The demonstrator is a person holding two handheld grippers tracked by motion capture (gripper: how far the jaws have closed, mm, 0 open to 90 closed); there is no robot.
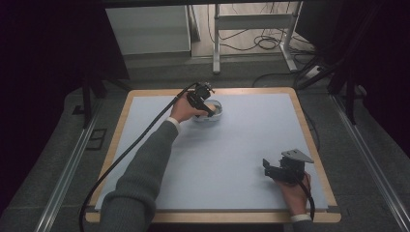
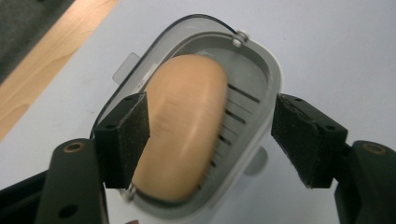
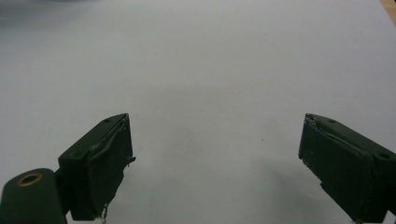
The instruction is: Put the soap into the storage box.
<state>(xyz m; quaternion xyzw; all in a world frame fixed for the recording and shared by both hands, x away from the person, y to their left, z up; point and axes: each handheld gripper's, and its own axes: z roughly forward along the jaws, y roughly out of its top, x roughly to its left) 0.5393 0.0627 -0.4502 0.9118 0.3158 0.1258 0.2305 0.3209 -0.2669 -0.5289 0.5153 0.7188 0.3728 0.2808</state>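
Right gripper [image 1: 271, 169] idled wide open near right; far left, left gripper [image 2: 210, 133] hung open astride tan loaf [image 2: 184, 130] in slotted container [image 2: 261, 79]; best closed gently, centred, avoiding container rim.

We see a tan oval bread roll [image 2: 184, 126] in a clear plastic container [image 2: 261, 79] with a dark-slotted grey insert, on a pale blue mat [image 1: 241, 145].

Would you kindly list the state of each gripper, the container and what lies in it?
Left gripper: open, jaws astride the tan piece, one pad close against it.
Right gripper: open, above bare mat.
Clear container: lidless, upright on the mat.
Tan oval piece: lying inside the container on its slotted grey insert.
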